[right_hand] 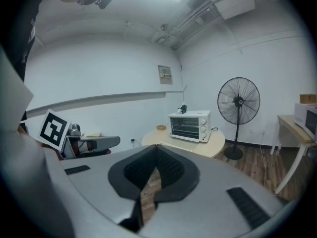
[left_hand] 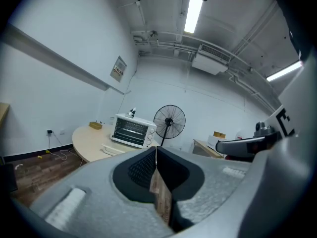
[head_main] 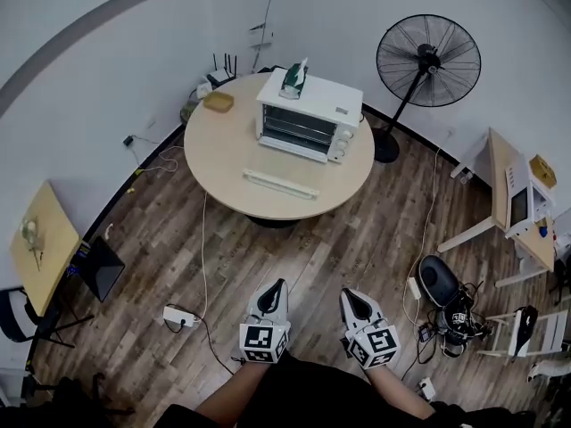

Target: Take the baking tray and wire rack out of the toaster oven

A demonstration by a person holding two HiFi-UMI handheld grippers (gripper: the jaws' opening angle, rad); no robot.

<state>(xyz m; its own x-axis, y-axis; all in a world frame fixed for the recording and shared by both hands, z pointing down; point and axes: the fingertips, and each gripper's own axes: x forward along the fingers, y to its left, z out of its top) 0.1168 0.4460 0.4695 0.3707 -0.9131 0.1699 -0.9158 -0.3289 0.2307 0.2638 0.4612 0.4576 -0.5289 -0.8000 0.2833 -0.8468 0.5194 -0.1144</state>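
Facing the oven near the table's far edge — left gripper and right gripper, jaws together, empty.

Head view steep down, far; both gripper views level, sharing distant toaster oven

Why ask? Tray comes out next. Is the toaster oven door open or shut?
Shut: the toaster oven door stands flush with its front.

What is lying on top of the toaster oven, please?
A small green and white object sits on the toaster oven. It is too small to identify, and it covers the top beneath it.
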